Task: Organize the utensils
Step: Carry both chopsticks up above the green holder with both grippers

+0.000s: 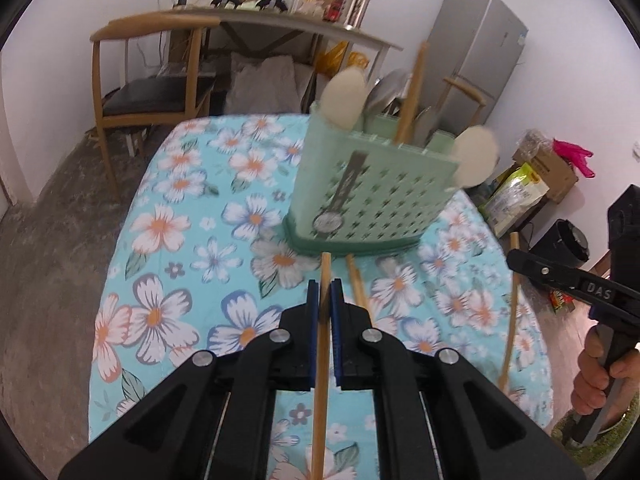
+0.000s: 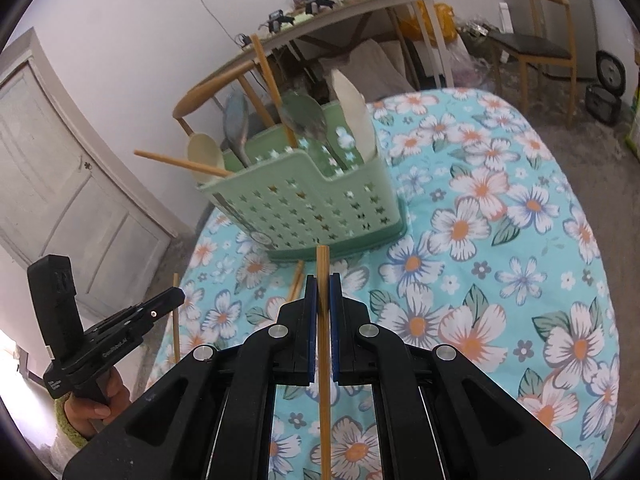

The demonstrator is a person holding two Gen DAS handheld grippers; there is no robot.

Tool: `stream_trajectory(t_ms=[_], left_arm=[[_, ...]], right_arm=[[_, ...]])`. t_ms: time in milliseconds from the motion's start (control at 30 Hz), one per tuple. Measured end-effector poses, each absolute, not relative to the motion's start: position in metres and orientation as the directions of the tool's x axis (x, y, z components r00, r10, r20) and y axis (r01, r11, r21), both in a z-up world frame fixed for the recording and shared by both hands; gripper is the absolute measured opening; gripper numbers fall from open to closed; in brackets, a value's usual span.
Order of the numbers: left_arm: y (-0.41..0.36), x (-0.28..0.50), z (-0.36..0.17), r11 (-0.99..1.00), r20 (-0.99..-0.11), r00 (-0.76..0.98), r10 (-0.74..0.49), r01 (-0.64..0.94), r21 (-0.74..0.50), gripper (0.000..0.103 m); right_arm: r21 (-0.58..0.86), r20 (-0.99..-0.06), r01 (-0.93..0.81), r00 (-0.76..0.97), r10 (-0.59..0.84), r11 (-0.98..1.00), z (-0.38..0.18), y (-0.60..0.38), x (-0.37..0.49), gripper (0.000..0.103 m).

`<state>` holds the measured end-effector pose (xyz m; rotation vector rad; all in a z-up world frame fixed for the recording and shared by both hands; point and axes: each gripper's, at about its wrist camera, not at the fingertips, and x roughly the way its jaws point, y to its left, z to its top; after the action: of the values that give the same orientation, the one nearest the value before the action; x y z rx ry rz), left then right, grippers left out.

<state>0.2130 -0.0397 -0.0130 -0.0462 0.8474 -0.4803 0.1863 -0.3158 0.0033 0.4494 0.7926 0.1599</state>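
Note:
A green perforated utensil holder (image 1: pixel 360 196) (image 2: pixel 320 208) stands on the floral table. It holds white spoons (image 1: pixel 346 98), metal spoons (image 2: pixel 306 118) and wooden chopsticks (image 2: pixel 270 80). My left gripper (image 1: pixel 325 292) is shut on a wooden chopstick (image 1: pixel 322 360), held just short of the holder's base. My right gripper (image 2: pixel 323 290) is shut on another wooden chopstick (image 2: pixel 323 360), also facing the holder. A loose chopstick (image 1: pixel 358 284) lies on the cloth by the holder. The right gripper also shows in the left wrist view at the right edge with its chopstick (image 1: pixel 510 312).
The table has a turquoise floral cloth (image 1: pixel 180 240) (image 2: pixel 500 240). Wooden chairs (image 1: pixel 152 80) (image 2: pixel 548 36), a cluttered side table (image 1: pixel 288 24), a grey fridge (image 1: pixel 480 60) and boxes (image 1: pixel 548 168) stand around. A white door (image 2: pixel 60 160) is at the left.

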Motion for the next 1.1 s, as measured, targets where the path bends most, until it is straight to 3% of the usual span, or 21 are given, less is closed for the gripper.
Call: stream_trajectory(t_ms=[267,633,1100], left_arm=[[-0.044,0.201,0.017,0.880,-0.662,0.601,-0.448,0.429,-0.206,0.005],[-0.055,0.192,0.025,0.903,-0.650,0.669,-0.361,0.425,-0.064,0.005],[-0.054,0.193,0.024,0.917,-0.648,0.696,-0.311,0.398,-0.012,0.005]], right_arm=[[0.446,-0.596,-0.009,0.743,0.305,0.895,0.030,-0.316,0.176,0.004],[0.467,-0.603,0.001,0.732,0.317,0.884,0.026,-0.318,0.176,0.004],[0.466,-0.600,0.002,0.736,0.315,0.885,0.026,-0.318,0.176,0.004]])
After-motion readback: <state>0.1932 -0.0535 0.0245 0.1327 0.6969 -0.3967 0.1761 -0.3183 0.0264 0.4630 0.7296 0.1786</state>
